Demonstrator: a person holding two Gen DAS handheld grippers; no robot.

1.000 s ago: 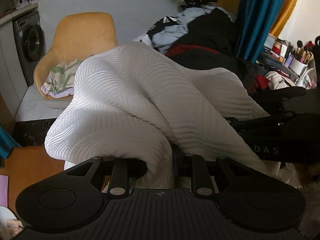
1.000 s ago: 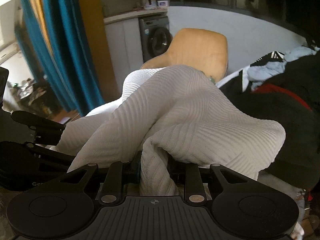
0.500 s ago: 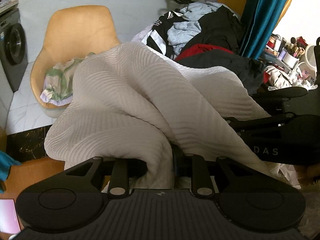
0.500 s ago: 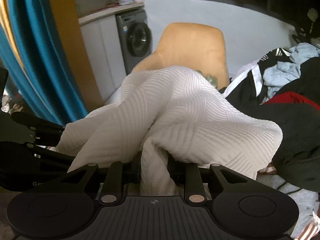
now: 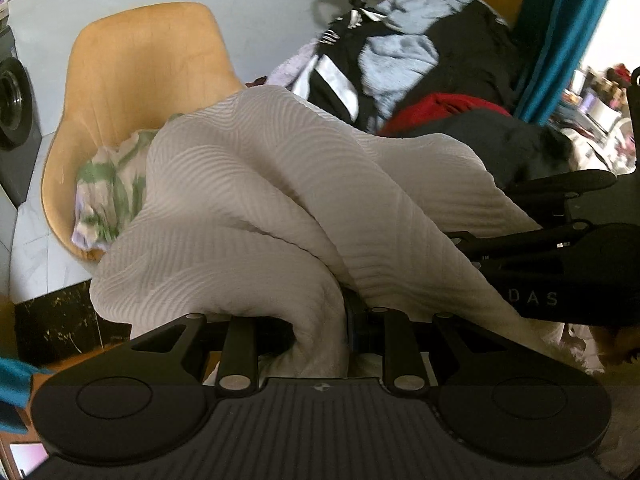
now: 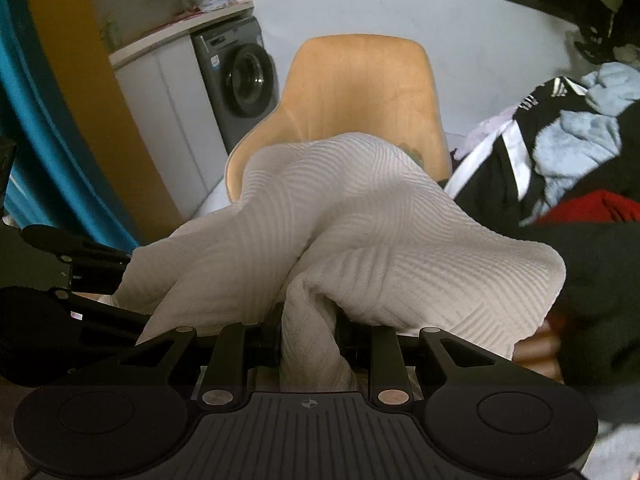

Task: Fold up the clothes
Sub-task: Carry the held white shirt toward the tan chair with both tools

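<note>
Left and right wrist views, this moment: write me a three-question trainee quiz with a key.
1. True or false: both grippers are shut on the white ribbed knit garment.
2. What lies on the seat of the tan wooden shell chair? A) a red towel B) a green-and-white patterned cloth C) nothing
3. Fill in: the grey appliance beside the chair in the right wrist view is a ______.

Key
1. True: the left gripper and the right gripper each pinch a fold of it.
2. B: the green-and-white patterned cloth.
3. Front-loading washing machine.
</note>
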